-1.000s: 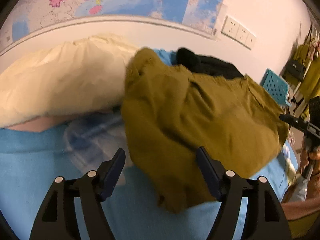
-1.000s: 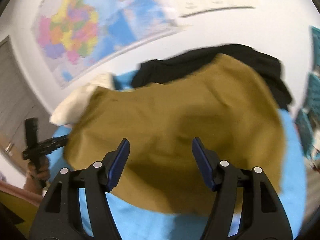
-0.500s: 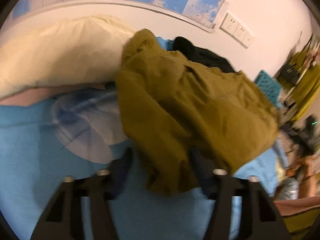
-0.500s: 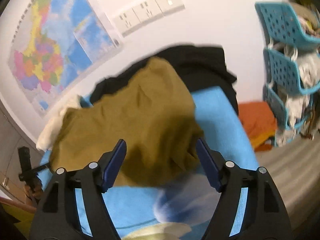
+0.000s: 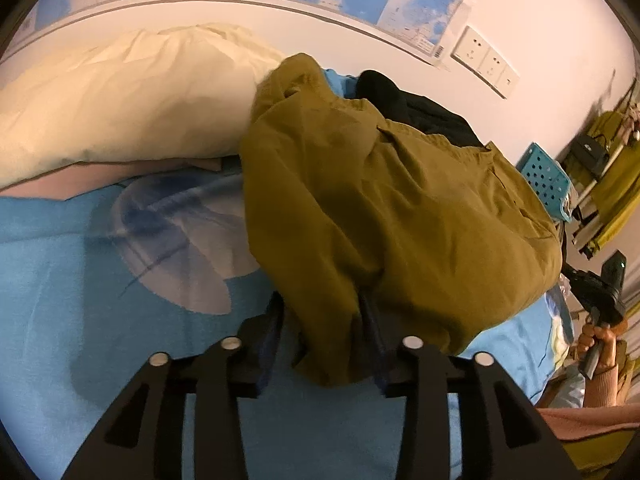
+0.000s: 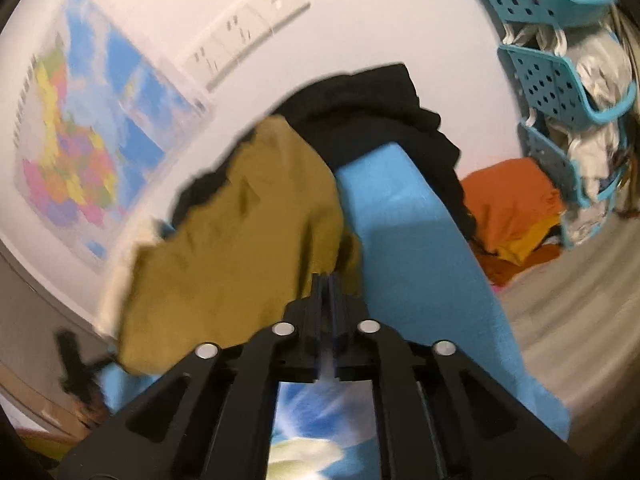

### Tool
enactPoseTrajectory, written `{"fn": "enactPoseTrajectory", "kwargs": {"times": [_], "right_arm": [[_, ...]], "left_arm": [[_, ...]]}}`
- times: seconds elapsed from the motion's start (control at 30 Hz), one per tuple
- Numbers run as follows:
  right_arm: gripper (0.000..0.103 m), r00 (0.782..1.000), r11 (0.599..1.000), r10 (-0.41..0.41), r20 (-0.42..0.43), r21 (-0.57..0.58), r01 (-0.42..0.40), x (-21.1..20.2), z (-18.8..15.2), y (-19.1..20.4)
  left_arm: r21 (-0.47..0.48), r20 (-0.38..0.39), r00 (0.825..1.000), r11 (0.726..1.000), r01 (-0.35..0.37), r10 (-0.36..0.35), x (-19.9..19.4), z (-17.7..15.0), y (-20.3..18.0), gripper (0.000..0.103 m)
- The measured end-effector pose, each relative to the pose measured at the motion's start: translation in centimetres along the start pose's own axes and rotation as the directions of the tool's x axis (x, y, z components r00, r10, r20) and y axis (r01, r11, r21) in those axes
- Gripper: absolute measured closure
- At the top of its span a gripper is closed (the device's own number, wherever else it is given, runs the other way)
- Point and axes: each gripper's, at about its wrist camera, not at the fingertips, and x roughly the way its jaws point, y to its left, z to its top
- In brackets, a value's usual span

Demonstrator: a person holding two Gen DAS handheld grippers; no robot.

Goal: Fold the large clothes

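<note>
left gripper (image 5: 325, 334): black angular frame, four silver screw heads, dark blue pads | right gripper (image 6: 327, 280): same build | sleeve (image 5: 600, 384), lower right: pink ribbed cuff

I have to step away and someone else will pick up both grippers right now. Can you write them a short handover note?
Left tongs: jaws closing, a bunched corner of the olive garment between them, pads pressing the cloth.
Right tongs: jaws closing, nearly together on another edge of the same garment, by the blue bedsheet.
Things: the olive garment lies crumpled on the bed, partly over a black garment near the wall, beside a cream pillow.
Done: both edges caught.
Left: spread it flat, then fold; no fold is made yet. The black garment also waits.
</note>
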Motion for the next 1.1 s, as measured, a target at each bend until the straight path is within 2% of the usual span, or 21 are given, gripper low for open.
{"fn": "enactPoseTrajectory", "kwargs": {"times": [0.03, 0.1, 0.17, 0.23, 0.3, 0.33, 0.37, 0.4, 0.43, 0.47, 0.53, 0.6, 0.67, 0.8, 0.87, 0.9, 1.1], "right_arm": [[0.084, 1.0, 1.0, -0.005, 0.009, 0.006, 0.005, -0.4, 0.0, 0.1], [0.05, 1.0, 1.0, 0.0, 0.017, -0.009, 0.001, -1.0, -0.2, 0.7], [0.03, 1.0, 0.999, -0.014, 0.021, -0.051, 0.015, -1.2, -0.5, 1.8], [0.03, 1.0, 0.993, -0.025, 0.001, -0.114, 0.025, -0.3, -0.7, 3.1], [0.034, 0.999, 0.991, -0.037, -0.031, -0.132, 0.033, 1.2, -0.8, 3.4], [0.038, 0.998, 0.991, -0.043, -0.051, -0.13, 0.036, 2.0, -0.9, 3.3], [0.052, 0.997, 0.99, -0.053, -0.055, -0.136, 0.045, 2.4, -1.0, 3.2], [0.073, 0.996, 0.987, -0.069, -0.05, -0.15, 0.061, 2.8, -1.0, 3.1], [0.082, 0.997, 0.987, -0.071, -0.04, -0.145, 0.065, 2.7, -0.8, 2.8], [0.087, 0.998, 0.991, -0.054, -0.036, -0.124, 0.05, 2.5, -0.7, 2.3], [0.089, 0.999, 0.997, -0.02, -0.029, -0.073, 0.018, 2.0, -0.4, 1.4], [0.083, 0.998, 0.997, -0.043, -0.046, -0.068, 0.04, 2.1, -0.8, 1.4], [0.077, 0.997, 0.997, -0.052, -0.056, -0.064, 0.048, 2.1, -0.9, 1.6], [0.037, 0.999, 0.999, -0.034, -0.038, -0.003, 0.034, 0.7, -1.3, 1.3], [0.027, 0.999, 1.0, -0.006, -0.037, 0.02, 0.007, 0.0, -1.7, 1.3], [0.022, 0.999, 0.999, 0.009, -0.037, 0.032, -0.008, -0.2, -1.8, 1.3], [0.019, 0.993, 0.996, 0.074, -0.097, 0.065, -0.068, -0.3, -3.3, 2.0]], "left_arm": [[-0.01, 0.001, 1.0, 1.0, 0.001, -0.001, -0.2, -0.1, 0.2, 0.061], [-0.014, 0.007, 1.0, 1.0, -0.01, 0.01, -0.7, -0.4, 0.2, 0.058], [0.009, 0.018, 1.0, 1.0, -0.023, 0.023, -1.2, -0.8, -0.1, 0.056], [0.03, 0.016, 0.999, 0.999, -0.037, 0.037, -1.2, -0.9, -0.4, 0.057], [0.037, 0.013, 1.0, 0.999, -0.019, 0.019, -1.2, -0.9, -0.5, 0.067], [0.039, 0.01, 1.0, 0.999, 0.011, -0.011, -1.2, -1.0, -0.6, 0.079], [0.04, 0.011, 1.0, 0.999, 0.019, -0.019, -1.2, -1.0, -0.7, 0.082], [0.052, 0.018, 1.0, 0.999, 0.005, -0.006, -1.2, -1.0, -0.9, 0.084], [0.052, 0.018, 1.0, 0.999, -0.002, 0.002, -1.3, -1.0, -0.9, 0.086], [0.04, 0.018, 1.0, 0.999, 0.002, -0.003, -1.3, -1.0, -0.8, 0.086], [0.037, 0.019, 1.0, 0.999, 0.004, -0.005, -1.4, -1.0, -0.7, 0.086], [0.031, 0.01, 1.0, 0.999, -0.011, 0.011, -1.3, -1.1, -0.8, 0.081], [0.031, 0.016, 0.999, 0.999, -0.044, 0.043, -1.4, -1.3, -0.7, 0.069], [0.054, 0.03, 0.994, 0.993, -0.107, 0.105, -1.9, -1.8, -1.4, 0.061], [0.071, 0.027, 0.991, 0.989, -0.133, 0.132, -2.0, -2.1, -2.1, 0.052], [0.076, 0.027, 0.99, 0.988, -0.138, 0.136, -2.0, -2.1, -2.2, 0.051], [0.117, 0.03, 0.989, 0.982, -0.15, 0.148, -2.0, -2.8, -3.4, 0.049]]}}
